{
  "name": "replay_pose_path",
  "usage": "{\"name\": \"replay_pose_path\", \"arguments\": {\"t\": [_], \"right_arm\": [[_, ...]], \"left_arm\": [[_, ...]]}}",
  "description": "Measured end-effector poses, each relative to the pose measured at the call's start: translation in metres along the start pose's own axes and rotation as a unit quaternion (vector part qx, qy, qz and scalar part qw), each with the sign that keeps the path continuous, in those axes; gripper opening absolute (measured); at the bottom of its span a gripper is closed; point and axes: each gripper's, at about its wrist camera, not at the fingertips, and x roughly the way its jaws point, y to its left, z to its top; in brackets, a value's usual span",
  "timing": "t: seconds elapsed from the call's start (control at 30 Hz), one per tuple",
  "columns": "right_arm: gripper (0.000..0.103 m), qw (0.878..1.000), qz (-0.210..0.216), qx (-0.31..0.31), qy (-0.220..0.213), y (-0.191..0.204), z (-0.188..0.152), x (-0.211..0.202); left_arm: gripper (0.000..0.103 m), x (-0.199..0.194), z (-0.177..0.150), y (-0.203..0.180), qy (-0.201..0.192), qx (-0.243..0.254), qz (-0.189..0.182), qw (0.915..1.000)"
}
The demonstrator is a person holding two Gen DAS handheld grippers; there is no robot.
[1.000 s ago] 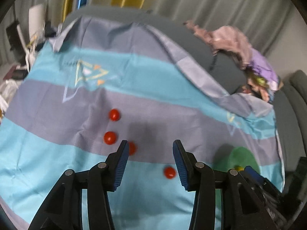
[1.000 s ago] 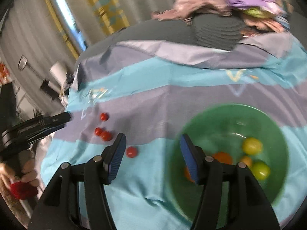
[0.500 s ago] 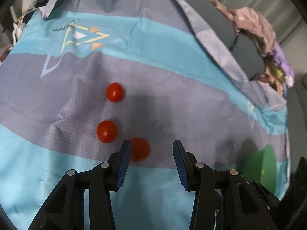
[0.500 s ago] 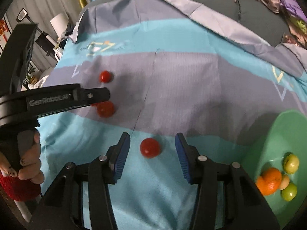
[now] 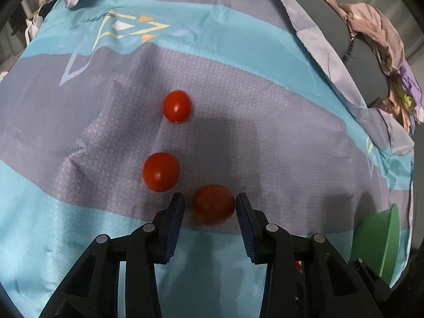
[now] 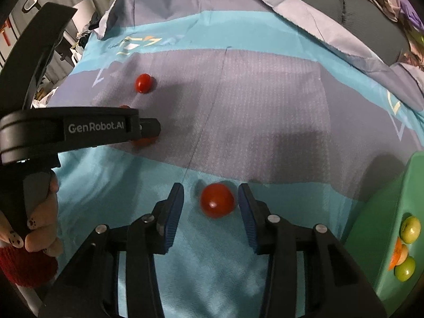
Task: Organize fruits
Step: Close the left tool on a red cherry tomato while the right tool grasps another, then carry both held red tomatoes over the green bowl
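where tomatoes (image 5: 161,171) lie, striped blue/grey cloth (image 5: 265,111) covers sofa (image 5: 331,18).

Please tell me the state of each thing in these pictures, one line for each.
left gripper: jaws closing around a tomato, a gap on one side.
right gripper: jaws closing around a tomato, not pressing yet.
two other tomatoes: loose on the cloth.
green bowl: holds fruit.

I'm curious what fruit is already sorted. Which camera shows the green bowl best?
The right wrist view: the green bowl shows part of its inside, holding two green fruits and an orange one. The left wrist view catches only a sliver of its rim, contents hidden.
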Motion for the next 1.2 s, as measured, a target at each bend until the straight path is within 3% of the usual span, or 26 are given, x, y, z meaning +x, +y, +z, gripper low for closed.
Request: {"name": "replay_pose_path", "arguments": {"t": [0.1,0.27,0.53,0.77,0.97,1.2], "right_arm": [[0.037,1.000,-0.004,0.001,0.004,-0.001,-0.001,0.004],[0.027,1.000,-0.013,-0.003,0.004,0.000,-0.001,0.008],[0.027,1.000,0.004,0.003,-0.003,-0.003,-0.001,0.001],[0.027,0.999,0.032,0.012,-0.034,-0.003,-0.001,-0.028],[0.027,0.996,0.054,0.025,-0.068,-0.011,-0.001,-0.058],[0.027,0.991,0.071,0.048,-0.106,-0.030,-0.005,-0.091]], "left_arm": [[0.034,0.000,-0.002,-0.001,-0.003,0.006,0.002,1.0000],[0.033,-0.001,-0.004,-0.002,-0.013,0.013,0.006,0.9998],[0.032,-0.008,-0.009,-0.003,-0.011,0.016,-0.003,0.9998],[0.032,-0.037,-0.015,-0.014,-0.045,0.038,-0.003,0.9983],[0.032,-0.070,-0.022,-0.031,-0.097,0.069,-0.005,0.9928],[0.032,-0.092,-0.034,-0.050,-0.121,0.091,-0.017,0.9883]]}}
